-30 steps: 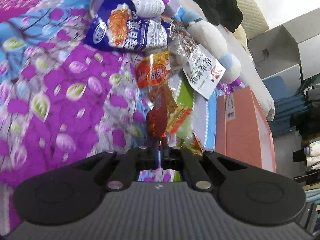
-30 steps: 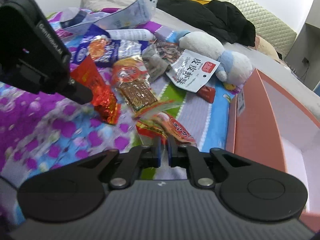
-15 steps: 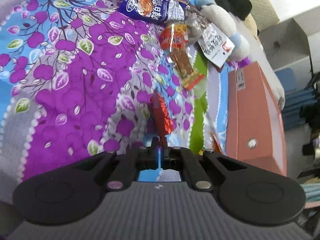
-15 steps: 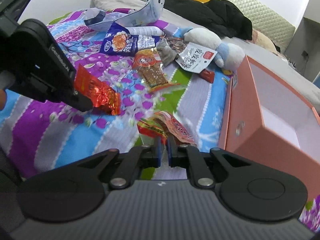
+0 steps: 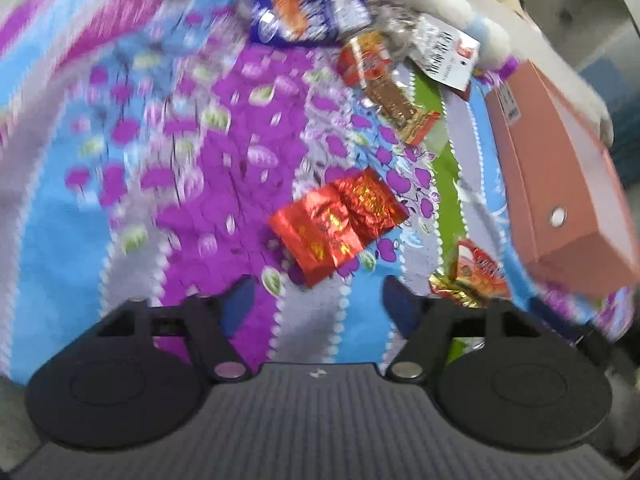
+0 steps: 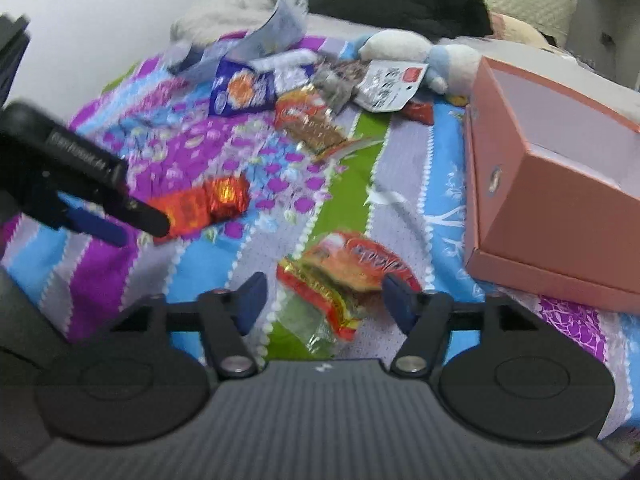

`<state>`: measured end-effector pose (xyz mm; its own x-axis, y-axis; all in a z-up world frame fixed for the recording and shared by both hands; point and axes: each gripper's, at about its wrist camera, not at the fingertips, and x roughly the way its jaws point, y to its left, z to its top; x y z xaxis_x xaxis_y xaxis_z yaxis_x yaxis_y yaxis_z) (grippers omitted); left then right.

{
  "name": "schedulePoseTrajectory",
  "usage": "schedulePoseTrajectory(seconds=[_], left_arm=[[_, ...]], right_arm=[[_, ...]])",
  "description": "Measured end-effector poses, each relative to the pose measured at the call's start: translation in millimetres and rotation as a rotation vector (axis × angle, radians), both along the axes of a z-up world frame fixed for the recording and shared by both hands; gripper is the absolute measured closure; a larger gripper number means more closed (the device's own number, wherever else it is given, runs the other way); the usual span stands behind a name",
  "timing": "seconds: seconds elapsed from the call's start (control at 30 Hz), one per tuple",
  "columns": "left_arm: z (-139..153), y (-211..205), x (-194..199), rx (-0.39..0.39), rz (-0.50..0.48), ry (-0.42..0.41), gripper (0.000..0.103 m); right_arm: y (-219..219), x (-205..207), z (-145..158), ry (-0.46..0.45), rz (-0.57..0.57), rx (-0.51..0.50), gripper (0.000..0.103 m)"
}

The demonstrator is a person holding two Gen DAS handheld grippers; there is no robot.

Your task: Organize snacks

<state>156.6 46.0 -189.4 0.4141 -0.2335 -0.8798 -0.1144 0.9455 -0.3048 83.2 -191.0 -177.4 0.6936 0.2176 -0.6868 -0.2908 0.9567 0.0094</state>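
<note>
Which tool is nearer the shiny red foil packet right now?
Left. The left tool hangs open just short of the red foil packet; the right tool sits open around an orange snack bag, farther off.

so there's a shiny red foil packet (image 5: 340, 224) lying flat and crinkled on the bedspread, just ahead of the left gripper (image 5: 316, 300) and clear of its spread fingers. a red and yellow snack pack (image 6: 344, 280) with a clear end lies flat between the right gripper's (image 6: 320, 300) open fingers, touching neither. farther off there's a loose pile: 1 blue bag (image 6: 244, 88), a red and brown pack (image 6: 312, 120) and a white packet (image 6: 388, 86)
</note>
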Motion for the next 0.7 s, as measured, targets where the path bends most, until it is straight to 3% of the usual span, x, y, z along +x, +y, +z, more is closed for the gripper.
schedulePoseTrajectory(seconds=[0.07,0.37,0.53,0.7], left_arm=[[8,-8,4,0.063,-0.073,-0.049,0.015],[-2,-52,44,0.266,-0.379,-0.127,0.012],[-21,-63,61,0.275,-0.456,-0.127,0.012],[-39,-67,71,0.285,-0.455,-0.13,0.013]], right_arm=[[-3,4,0,-0.021,-0.03,0.001,0.019],[-15,38,-27,0.02,-0.072,0.026,0.018],[-19,51,-39,0.069,-0.059,0.049,0.017],[-19,52,-52,0.095,-0.035,0.061,0.012]])
